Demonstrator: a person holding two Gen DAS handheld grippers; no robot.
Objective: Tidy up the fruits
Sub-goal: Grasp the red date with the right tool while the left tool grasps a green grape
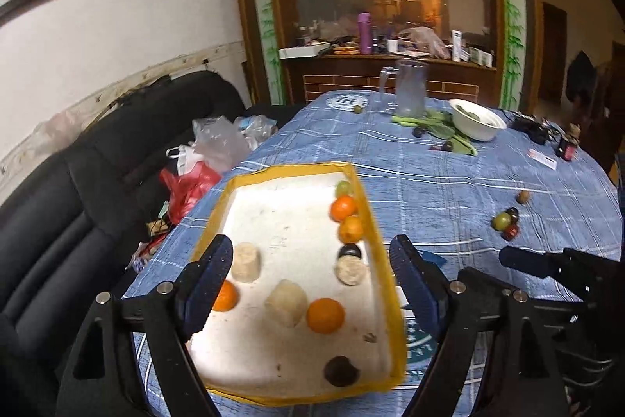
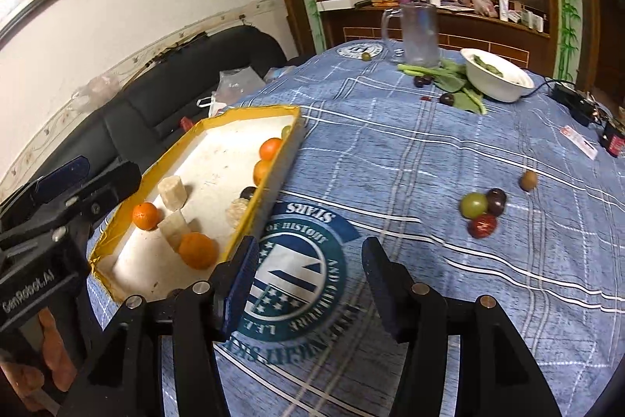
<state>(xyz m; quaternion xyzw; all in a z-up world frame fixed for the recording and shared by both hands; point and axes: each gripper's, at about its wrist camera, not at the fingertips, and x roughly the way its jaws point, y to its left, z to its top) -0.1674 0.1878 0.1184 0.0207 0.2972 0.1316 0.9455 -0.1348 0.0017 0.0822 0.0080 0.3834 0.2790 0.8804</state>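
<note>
Hovering over the tray (image 1: 381,233), left gripper (image 1: 308,284) fingers spread, empty

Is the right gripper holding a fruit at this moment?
No. The right gripper is open with nothing between its fingers, hovering over the blue tablecloth, while the loose fruit cluster lies apart on the cloth.

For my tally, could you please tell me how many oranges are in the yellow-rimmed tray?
4: two touching at the far right wall, one near centre, one partly behind the left gripper. None seem hidden.
</note>
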